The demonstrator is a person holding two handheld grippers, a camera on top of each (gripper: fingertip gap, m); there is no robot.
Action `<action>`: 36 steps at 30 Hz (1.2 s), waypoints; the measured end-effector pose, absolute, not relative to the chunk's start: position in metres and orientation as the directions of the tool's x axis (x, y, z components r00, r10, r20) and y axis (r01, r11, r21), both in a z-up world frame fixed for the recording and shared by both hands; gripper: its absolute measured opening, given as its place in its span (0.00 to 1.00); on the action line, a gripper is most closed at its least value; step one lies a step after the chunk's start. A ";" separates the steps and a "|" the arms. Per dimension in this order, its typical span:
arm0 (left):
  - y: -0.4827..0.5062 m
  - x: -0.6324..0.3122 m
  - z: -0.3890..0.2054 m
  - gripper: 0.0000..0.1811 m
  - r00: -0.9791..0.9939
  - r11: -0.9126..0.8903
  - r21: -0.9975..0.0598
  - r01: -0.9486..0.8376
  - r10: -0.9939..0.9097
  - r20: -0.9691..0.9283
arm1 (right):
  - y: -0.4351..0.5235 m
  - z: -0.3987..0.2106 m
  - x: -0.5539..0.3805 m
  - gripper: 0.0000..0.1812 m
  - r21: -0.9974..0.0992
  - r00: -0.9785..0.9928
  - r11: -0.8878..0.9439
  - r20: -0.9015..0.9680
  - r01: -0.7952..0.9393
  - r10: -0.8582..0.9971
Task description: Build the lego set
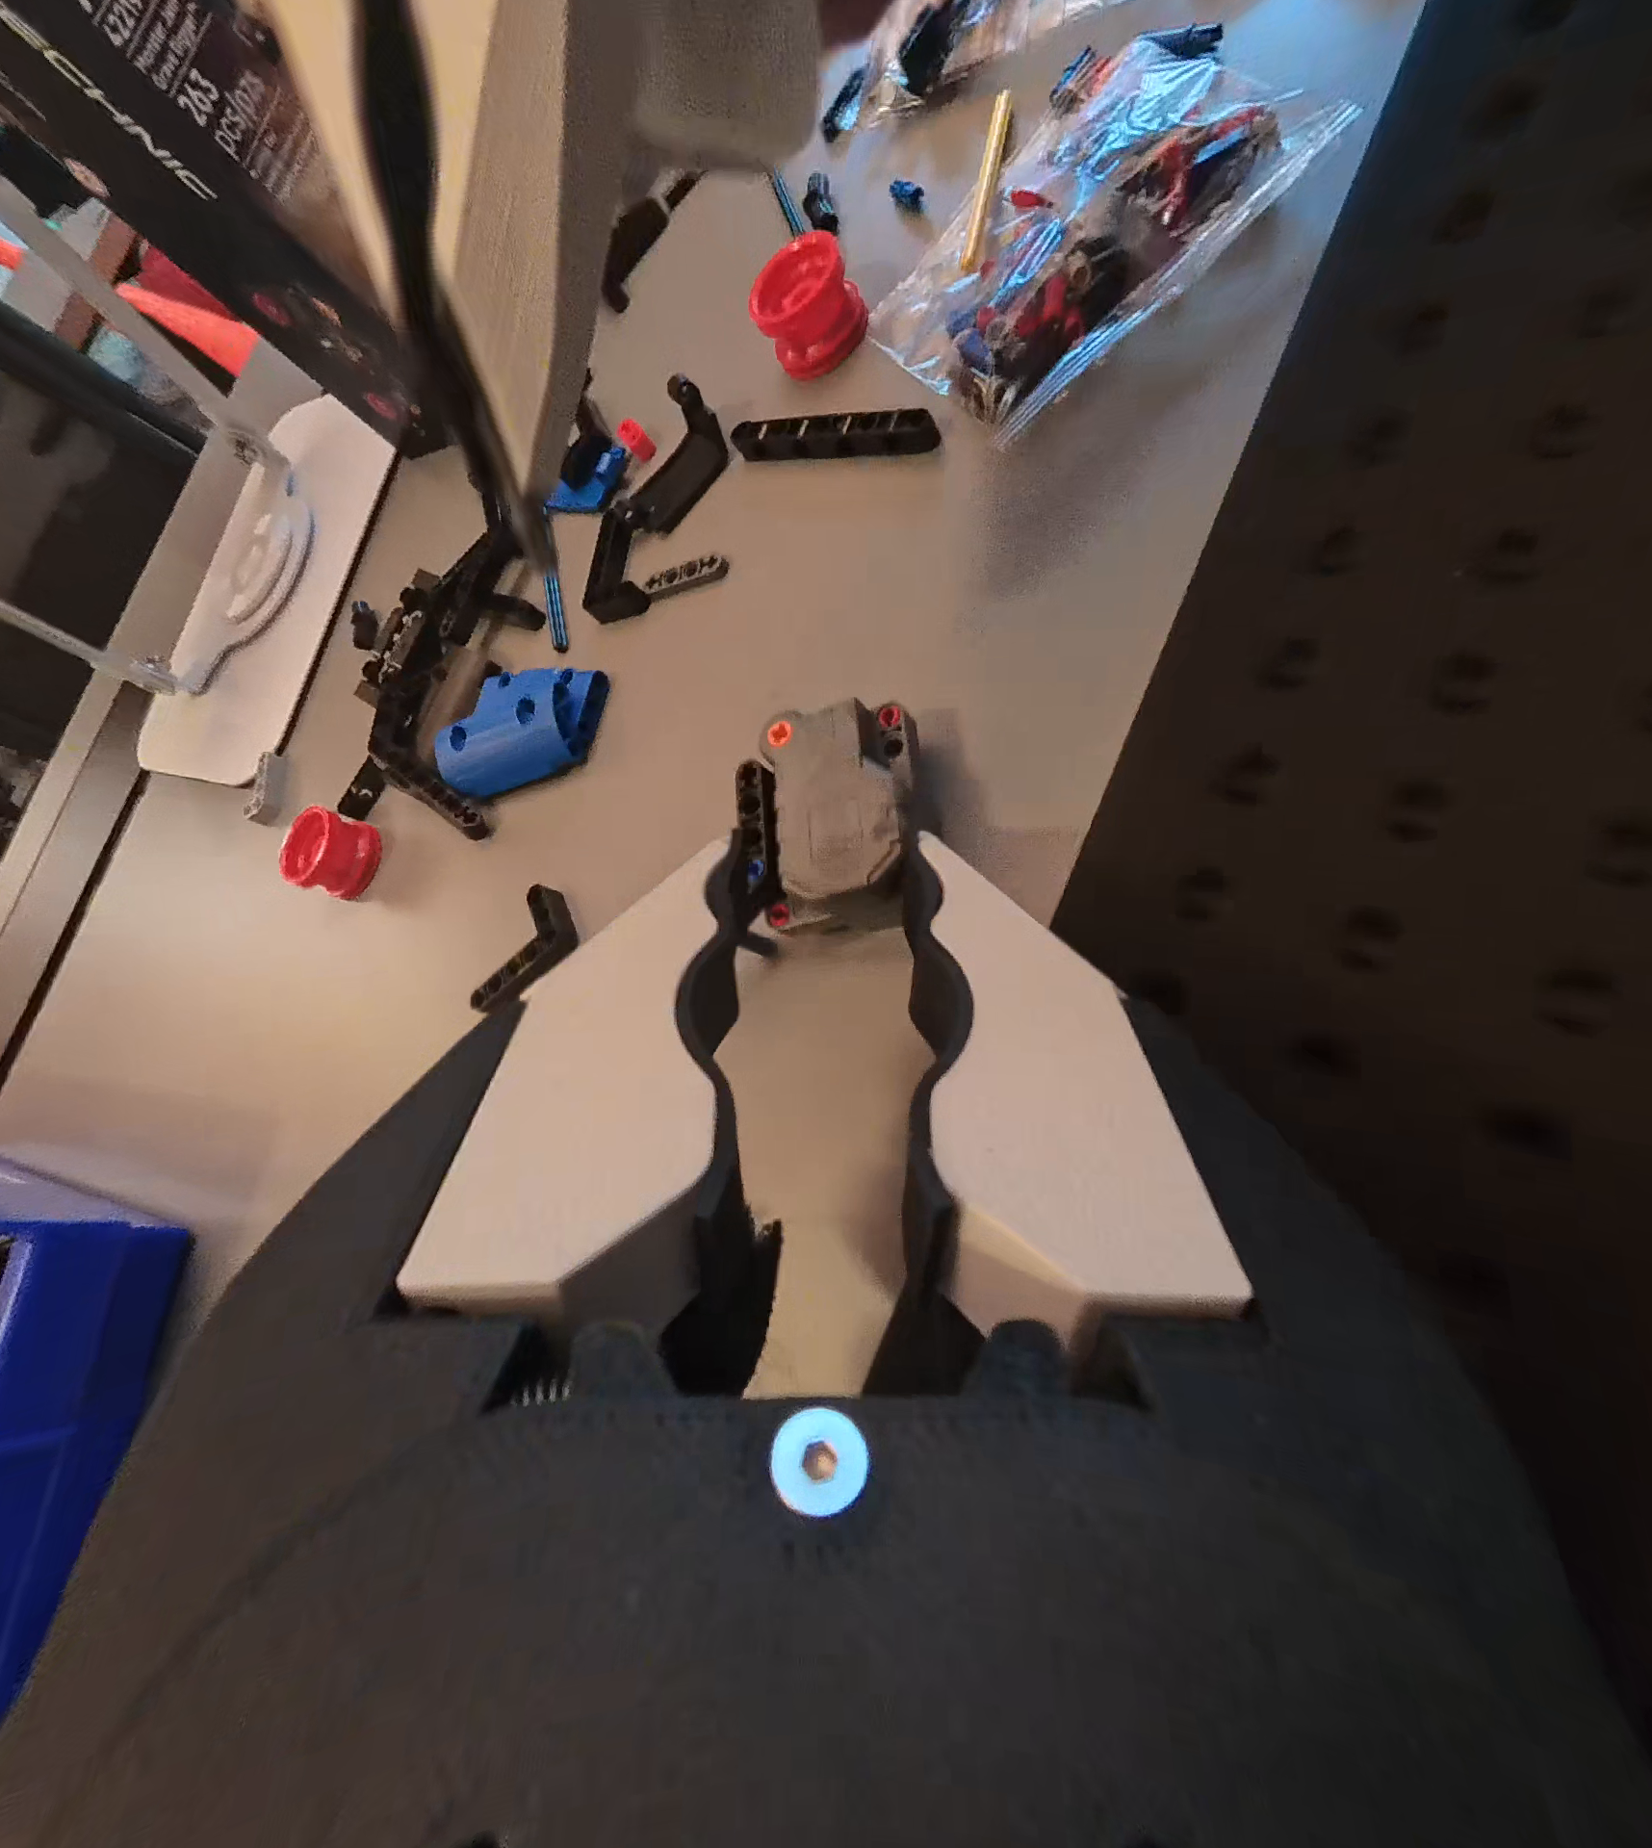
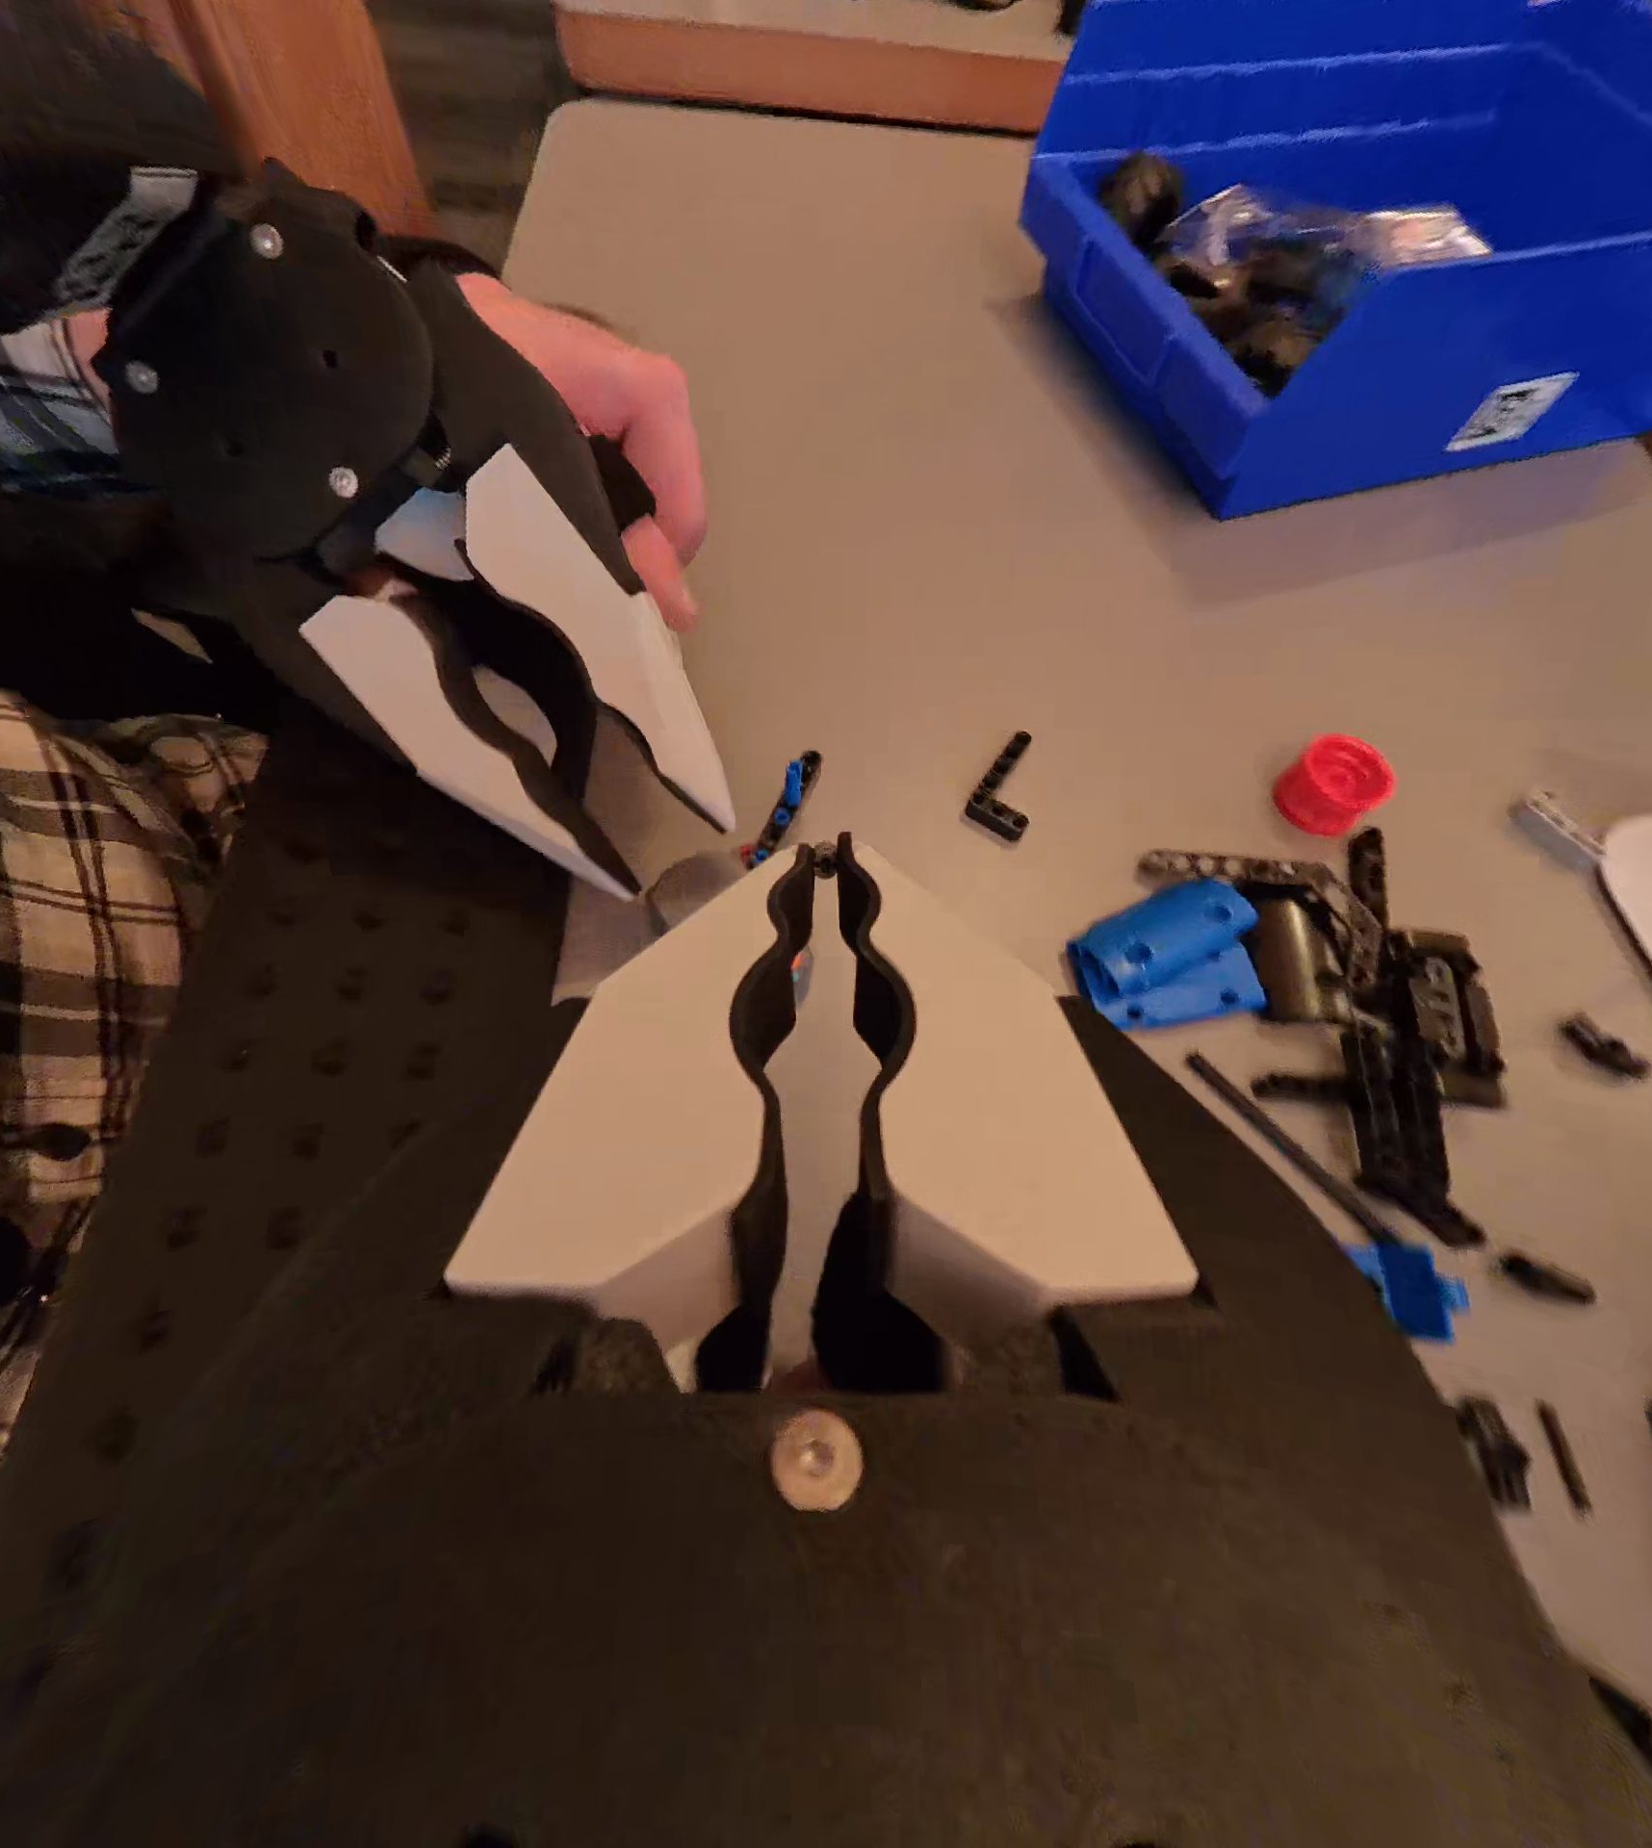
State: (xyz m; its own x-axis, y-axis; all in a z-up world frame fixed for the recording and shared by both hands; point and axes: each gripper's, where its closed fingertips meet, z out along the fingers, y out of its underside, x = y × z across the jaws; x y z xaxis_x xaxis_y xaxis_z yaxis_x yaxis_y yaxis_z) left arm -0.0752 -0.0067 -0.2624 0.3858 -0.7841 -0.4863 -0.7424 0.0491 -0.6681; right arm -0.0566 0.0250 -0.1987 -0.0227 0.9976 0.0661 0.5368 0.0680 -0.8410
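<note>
Grey, smooth and rounded, the motor block (image 1: 837, 810) sits on the beige table (image 1: 902, 600) near its dark edge, with a black holed beam (image 1: 755, 820) and small red pins on its side. The left gripper (image 1: 827, 880) pinches its near end between wavy black rubber pads; its fingers are white, flat and pointed. In the right wrist view, the right gripper (image 2: 830, 858) has its jaws almost pressed together on a tiny dark pin (image 2: 827, 856). Farther out lie a blue curved panel (image 1: 522, 730), a red ribbed wheel hub (image 1: 330, 850), an L-shaped black beam (image 2: 1002, 795), and a crinkled clear bag of parts (image 1: 1102, 250). A blue plastic bin (image 2: 1402, 300) stands at the far side.
</note>
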 end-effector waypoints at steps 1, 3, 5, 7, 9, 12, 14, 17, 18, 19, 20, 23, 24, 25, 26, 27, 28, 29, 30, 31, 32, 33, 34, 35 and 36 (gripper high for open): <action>-0.007 -0.071 -0.263 0.15 0.382 0.050 -0.674 -0.737 -0.792 -0.476 | 0.026 -0.201 -0.066 0.01 -0.829 -0.054 0.082 0.062 0.554 0.997; -0.009 -0.062 -0.264 0.14 0.382 0.040 -0.690 -0.723 -0.809 -0.447 | 0.028 -0.208 -0.082 0.01 -0.802 -0.113 0.101 0.042 0.588 0.993; -0.006 -0.061 -0.271 0.10 0.369 0.032 -0.664 -0.747 -0.810 -0.455 | 0.032 -0.219 -0.095 0.01 -0.769 -0.169 0.124 0.021 0.627 0.985; -0.003 -0.061 -0.276 0.08 0.364 0.021 -0.643 -0.765 -0.810 -0.459 | 0.033 -0.228 -0.105 0.01 -0.741 -0.227 0.148 -0.006 0.655 0.974; -0.002 -0.060 -0.275 0.07 0.374 0.003 -0.652 -0.758 -0.818 -0.438 | 0.033 -0.236 -0.112 0.01 -0.710 -0.279 0.182 -0.021 0.680 0.960; -0.001 -0.061 -0.275 0.07 0.383 -0.016 -0.673 -0.739 -0.832 -0.401 | 0.035 -0.245 -0.119 0.01 -0.661 -0.335 0.240 -0.019 0.711 0.942; -0.001 -0.061 -0.274 0.06 0.374 -0.005 -0.670 -0.743 -0.832 -0.409 | 0.033 -0.249 -0.122 0.01 -0.640 -0.370 0.265 -0.032 0.721 0.929; -0.001 -0.061 -0.275 0.06 0.374 -0.008 -0.675 -0.738 -0.837 -0.400 | 0.030 -0.256 -0.122 0.01 -0.602 -0.410 0.304 -0.043 0.738 0.911; -0.001 -0.061 -0.275 0.06 0.372 -0.006 -0.675 -0.738 -0.838 -0.400 | 0.030 -0.258 -0.122 0.01 -0.589 -0.414 0.313 -0.041 0.745 0.909; -0.001 -0.061 -0.275 0.06 0.371 -0.004 -0.675 -0.737 -0.838 -0.400 | 0.031 -0.259 -0.122 0.01 -0.578 -0.419 0.322 -0.038 0.750 0.907; -0.001 -0.060 -0.275 0.06 0.371 -0.002 -0.676 -0.737 -0.837 -0.402 | 0.031 -0.259 -0.122 0.01 -0.571 -0.421 0.328 -0.035 0.753 0.906; -0.001 -0.060 -0.275 0.06 0.368 0.001 -0.677 -0.736 -0.838 -0.402 | 0.035 -0.260 -0.122 0.01 -0.551 -0.424 0.346 -0.017 0.760 0.905; -0.001 -0.060 -0.274 0.06 0.369 -0.001 -0.679 -0.734 -0.840 -0.397 | 0.035 -0.260 -0.122 0.01 -0.547 -0.427 0.349 -0.018 0.761 0.904; -0.001 -0.060 -0.275 0.06 0.368 -0.002 -0.680 -0.733 -0.842 -0.395 | 0.035 -0.260 -0.122 0.01 -0.543 -0.431 0.352 -0.020 0.762 0.902; -0.001 -0.060 -0.274 0.06 0.365 0.001 -0.679 -0.734 -0.843 -0.396 | 0.036 -0.260 -0.122 0.01 -0.538 -0.435 0.358 -0.019 0.764 0.900; -0.001 -0.060 -0.275 0.06 0.364 0.003 -0.680 -0.733 -0.843 -0.396 | 0.036 -0.260 -0.122 0.01 -0.530 -0.440 0.365 -0.017 0.765 0.898; -0.001 -0.060 -0.275 0.06 0.364 0.004 -0.681 -0.732 -0.843 -0.395 | 0.036 -0.260 -0.122 0.01 -0.522 -0.445 0.373 -0.013 0.767 0.895; -0.001 -0.060 -0.275 0.06 0.362 0.005 -0.680 -0.733 -0.844 -0.396 | 0.036 -0.260 -0.122 0.01 -0.512 -0.451 0.383 -0.009 0.768 0.892; -0.001 -0.060 -0.275 0.06 0.360 0.008 -0.680 -0.733 -0.844 -0.397 | 0.036 -0.261 -0.122 0.01 -0.500 -0.459 0.396 -0.004 0.770 0.888; 0.000 -0.060 -0.275 0.06 0.359 0.009 -0.681 -0.732 -0.845 -0.396 | 0.036 -0.261 -0.122 0.01 -0.487 -0.470 0.410 0.000 0.771 0.883; 0.000 -0.060 -0.275 0.06 0.359 0.006 -0.683 -0.730 -0.848 -0.391 | 0.037 -0.261 -0.121 0.01 -0.469 -0.480 0.426 0.003 0.774 0.877; 0.000 -0.060 -0.275 0.06 0.357 0.005 -0.683 -0.730 -0.849 -0.388 | 0.037 -0.261 -0.121 0.01 -0.449 -0.491 0.441 0.007 0.777 0.871; 0.000 -0.060 -0.275 0.06 0.355 0.007 -0.684 -0.730 -0.851 -0.388 | 0.038 -0.261 -0.121 0.01 -0.427 -0.505 0.461 0.011 0.778 0.863; 0.000 -0.059 -0.275 0.06 0.354 0.008 -0.685 -0.729 -0.851 -0.387 | 0.038 -0.261 -0.120 0.01 -0.401 -0.522 0.485 0.020 0.777 0.853; 0.000 -0.059 -0.275 0.06 0.353 0.008 -0.685 -0.728 -0.853 -0.385 | 0.038 -0.261 -0.120 0.01 -0.375 -0.541 0.510 0.027 0.774 0.840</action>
State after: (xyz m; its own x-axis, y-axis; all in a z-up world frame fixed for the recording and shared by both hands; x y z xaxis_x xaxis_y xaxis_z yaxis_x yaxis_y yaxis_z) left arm -0.0594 -0.0005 -0.2747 0.3529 -0.8526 -0.3855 -0.7284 0.0083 -0.6851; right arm -0.1201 0.0379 -0.2614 -0.5413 0.8404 0.0267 0.7738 0.5104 -0.3752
